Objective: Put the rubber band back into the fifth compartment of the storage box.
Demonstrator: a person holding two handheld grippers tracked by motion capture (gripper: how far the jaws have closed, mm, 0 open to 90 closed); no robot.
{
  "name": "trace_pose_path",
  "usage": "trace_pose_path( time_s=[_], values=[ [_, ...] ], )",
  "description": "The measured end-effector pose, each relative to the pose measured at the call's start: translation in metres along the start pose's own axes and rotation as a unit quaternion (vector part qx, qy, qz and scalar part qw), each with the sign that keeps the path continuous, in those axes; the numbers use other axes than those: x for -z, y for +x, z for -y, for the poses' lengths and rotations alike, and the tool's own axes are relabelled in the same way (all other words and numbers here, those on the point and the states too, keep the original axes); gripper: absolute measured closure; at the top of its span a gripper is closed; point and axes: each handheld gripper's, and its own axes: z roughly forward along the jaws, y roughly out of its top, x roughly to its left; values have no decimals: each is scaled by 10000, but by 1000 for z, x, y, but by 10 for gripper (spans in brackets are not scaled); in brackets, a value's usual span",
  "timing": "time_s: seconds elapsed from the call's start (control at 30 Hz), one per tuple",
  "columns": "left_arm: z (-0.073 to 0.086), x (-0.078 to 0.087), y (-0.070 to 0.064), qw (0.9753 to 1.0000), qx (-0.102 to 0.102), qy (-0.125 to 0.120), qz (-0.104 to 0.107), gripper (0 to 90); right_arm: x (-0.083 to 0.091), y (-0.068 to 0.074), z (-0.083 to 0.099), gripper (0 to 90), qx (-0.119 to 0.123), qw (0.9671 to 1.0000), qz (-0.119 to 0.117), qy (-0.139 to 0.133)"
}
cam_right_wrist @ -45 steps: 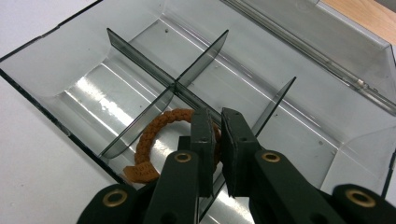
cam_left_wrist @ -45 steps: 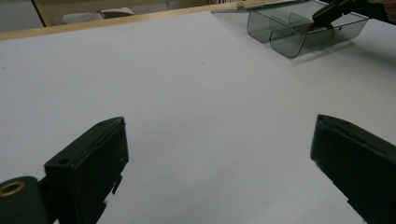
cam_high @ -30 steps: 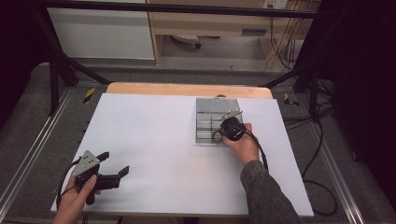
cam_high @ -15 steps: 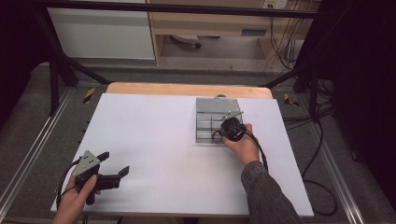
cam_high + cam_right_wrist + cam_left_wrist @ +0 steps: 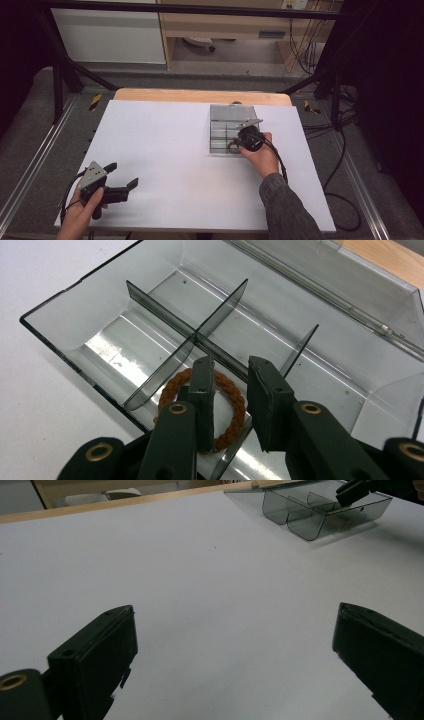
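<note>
At the near left corner of the white table (image 5: 165,150), the left gripper (image 5: 123,176) rests in the person's hand with its black jaws spread wide and nothing between them; in the left gripper view they frame bare tabletop, with the clear smoked-plastic divided box (image 5: 320,510) well apart at the far right.

The work is at that box. The right gripper (image 5: 227,390) reaches down into a near compartment where a brown braided cord ring (image 5: 227,407) lies flat on the floor, hemmed in by the thin dividers. Its jaws stand a narrow gap apart: one seems to sit inside the ring, the other over its braid or just outside. I cannot tell whether they pinch the cord.

Judging from this, the step is either picking the ring out or setting it down. A pick would call for closing on the braid and lifting straight up clear of the dividers.
</note>
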Motion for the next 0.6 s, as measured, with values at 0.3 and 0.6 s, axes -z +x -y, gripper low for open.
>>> trace_pose_path(
  time_s=[0.3, 0.6],
  values=[
    [0, 0, 0, 10000, 12, -10, -3, 42, 4, -6, 2, 638, -247, 9996, -30, -115],
    [0, 0, 0, 10000, 15, -11, -1, 42, 9, -10, 2, 453, -653, 9969, -54, -437]
  ],
)
